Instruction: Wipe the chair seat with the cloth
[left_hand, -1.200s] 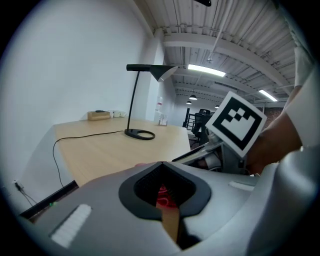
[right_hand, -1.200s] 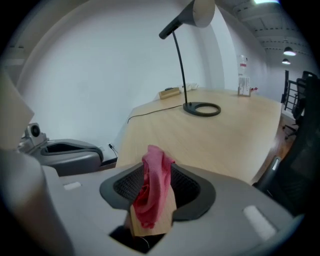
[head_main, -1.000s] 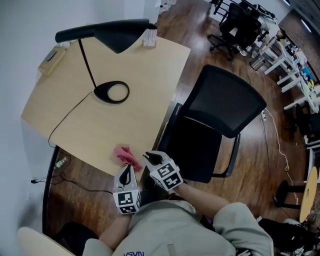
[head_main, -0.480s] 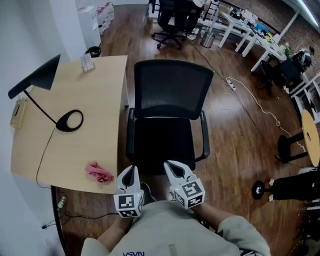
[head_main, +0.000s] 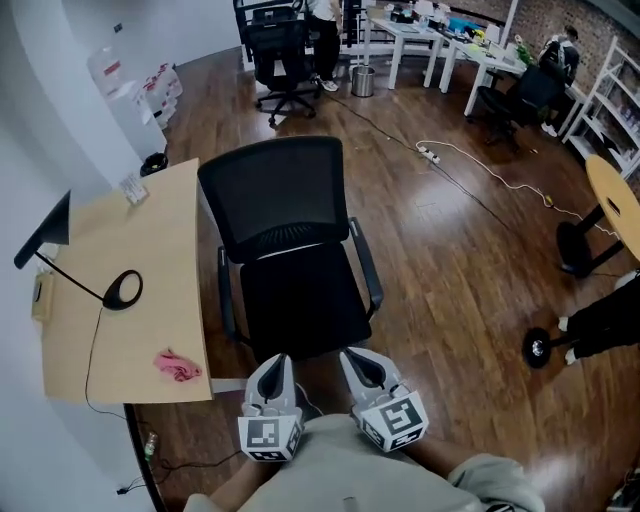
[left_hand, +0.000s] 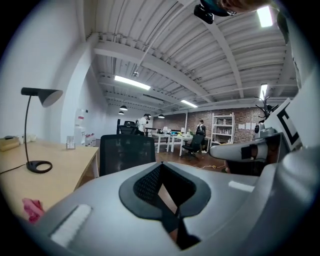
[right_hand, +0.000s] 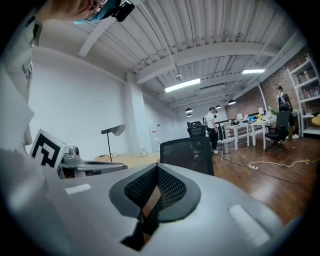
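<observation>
The black office chair stands in front of me, its seat (head_main: 305, 300) bare and its mesh backrest (head_main: 275, 195) beyond. A crumpled pink cloth (head_main: 177, 366) lies on the near end of the wooden desk (head_main: 150, 230), left of the chair; it also shows low left as the cloth (left_hand: 32, 209). My left gripper (head_main: 274, 366) and right gripper (head_main: 358, 360) hover side by side close to my body, just short of the seat's front edge. Both are shut with nothing between the jaws. The backrest (right_hand: 189, 152) shows ahead of the right gripper (right_hand: 156, 169).
A black desk lamp (head_main: 115, 290) stands on the desk. White wall runs along the left. A power strip with cable (head_main: 470, 165) lies on the wood floor. Other chairs (head_main: 285, 50) and tables stand at the back; a round table (head_main: 620, 195) and a person's legs (head_main: 600, 325) are at right.
My view has swung from the desk to the chair. The right gripper drew back from beside the cloth and shut empty. The cloth has stayed on the desk.
</observation>
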